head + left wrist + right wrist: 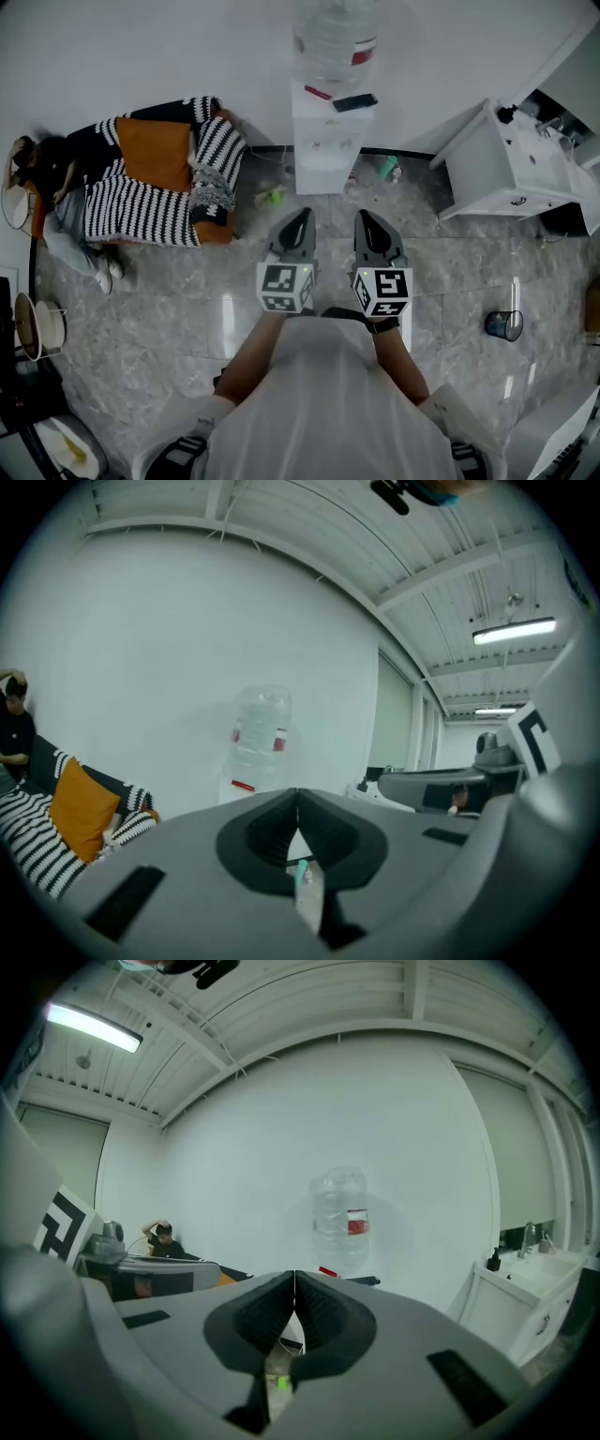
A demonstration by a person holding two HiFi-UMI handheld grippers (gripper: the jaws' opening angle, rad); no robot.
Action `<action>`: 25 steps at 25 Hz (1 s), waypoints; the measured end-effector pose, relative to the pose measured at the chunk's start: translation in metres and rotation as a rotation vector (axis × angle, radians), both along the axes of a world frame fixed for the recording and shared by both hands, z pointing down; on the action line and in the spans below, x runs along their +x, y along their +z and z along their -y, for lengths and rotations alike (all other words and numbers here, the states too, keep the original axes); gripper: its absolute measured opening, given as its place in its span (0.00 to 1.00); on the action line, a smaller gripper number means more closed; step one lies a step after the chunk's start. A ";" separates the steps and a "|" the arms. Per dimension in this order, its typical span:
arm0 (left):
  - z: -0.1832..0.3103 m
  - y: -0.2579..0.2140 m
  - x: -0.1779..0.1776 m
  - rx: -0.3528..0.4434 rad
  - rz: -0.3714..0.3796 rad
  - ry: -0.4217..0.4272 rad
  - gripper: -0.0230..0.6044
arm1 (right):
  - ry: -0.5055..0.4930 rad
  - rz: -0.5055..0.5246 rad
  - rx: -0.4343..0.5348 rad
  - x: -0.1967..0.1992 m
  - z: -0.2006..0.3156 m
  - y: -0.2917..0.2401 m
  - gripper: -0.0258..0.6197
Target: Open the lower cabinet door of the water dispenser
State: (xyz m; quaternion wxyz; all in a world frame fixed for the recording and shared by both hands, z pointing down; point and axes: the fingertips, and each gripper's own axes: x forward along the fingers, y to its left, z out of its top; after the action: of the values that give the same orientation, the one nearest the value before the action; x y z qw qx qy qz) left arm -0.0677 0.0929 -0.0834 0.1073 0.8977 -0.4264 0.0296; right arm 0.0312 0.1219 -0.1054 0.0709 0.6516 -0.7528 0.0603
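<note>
The white water dispenser (325,131) stands against the far wall with a clear bottle (336,36) on top; a dark phone and a red item lie on its top. Its front face (323,167) shows only steeply from above, and I cannot make out the lower door. My left gripper (302,219) and right gripper (364,221) are held side by side over the floor, a short way before the dispenser, both pointing at it. Both are shut with nothing between them. The bottle (260,733) shows ahead of the left gripper (297,795), and the bottle (339,1218) ahead of the right gripper (294,1279).
A sofa with a striped blanket and orange cushion (155,169) stands to the left, with a seated person (47,173) at its end. A white sink cabinet (511,173) stands to the right. A blue cup (503,324) and small green items (272,197) lie on the marble floor.
</note>
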 end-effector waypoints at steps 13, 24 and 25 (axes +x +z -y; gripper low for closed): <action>0.030 0.029 0.015 -0.056 0.021 0.064 0.06 | 0.054 0.019 -0.075 0.013 0.021 0.034 0.06; 0.065 0.066 0.045 -0.073 0.086 0.102 0.06 | 0.057 0.041 -0.105 0.039 0.064 0.071 0.06; 0.068 0.071 0.047 -0.077 0.090 0.103 0.06 | 0.058 0.041 -0.108 0.042 0.068 0.076 0.06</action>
State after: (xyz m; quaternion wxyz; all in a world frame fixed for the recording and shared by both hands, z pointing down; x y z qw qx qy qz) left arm -0.0210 0.0245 -0.0124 0.1206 0.9115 -0.3824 0.0917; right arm 0.0732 0.0539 -0.0293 0.0889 0.6669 -0.7307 0.1161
